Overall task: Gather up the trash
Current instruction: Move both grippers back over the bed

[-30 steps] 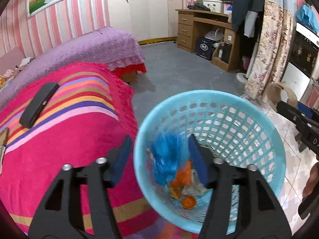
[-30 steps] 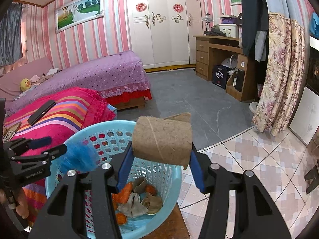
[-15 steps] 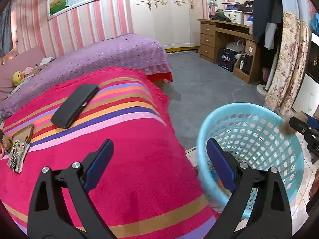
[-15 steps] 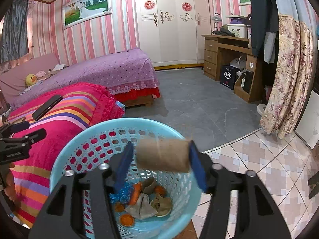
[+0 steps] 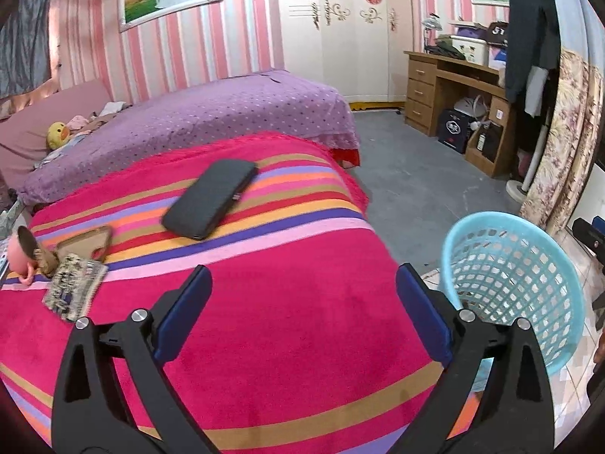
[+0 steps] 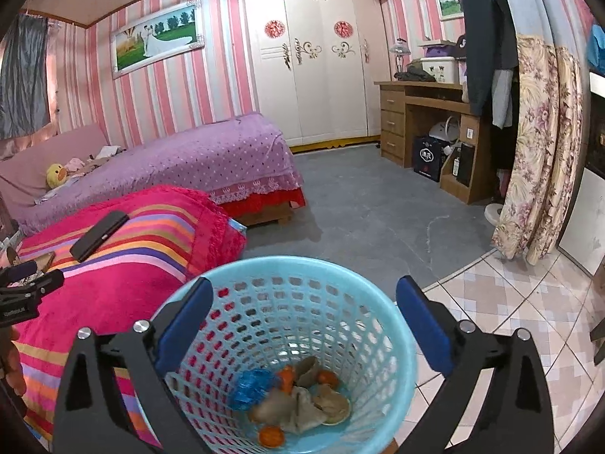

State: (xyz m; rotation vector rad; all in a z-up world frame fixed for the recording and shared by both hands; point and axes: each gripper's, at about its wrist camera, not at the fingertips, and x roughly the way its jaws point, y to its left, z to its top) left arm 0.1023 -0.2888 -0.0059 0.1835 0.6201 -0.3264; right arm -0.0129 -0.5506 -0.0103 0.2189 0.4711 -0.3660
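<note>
My left gripper (image 5: 302,312) and right gripper (image 6: 302,314), both empty, jaws opening; left nearer the brown scraps (image 5: 45,259), far-left of the round blue perforated plastic basket (image 5: 529,227).

One basket (image 6: 382,317) holds three orange pieces (image 6: 270,436), one blue wad (image 6: 252,384) and some brown scraps (image 6: 302,405). One dark case (image 5: 211,198), one cup (image 5: 22,251), one notebook (image 5: 73,290).

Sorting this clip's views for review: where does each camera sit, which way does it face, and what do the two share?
Left wrist: on the left tongs, opening and empty, angled down over the striped blanket; basket at right.
Right wrist: on the right tongs, opening and empty, looking down into the basket of trash; a hand at left.
Shared: basket, blanket, black case, purple bed.
</note>
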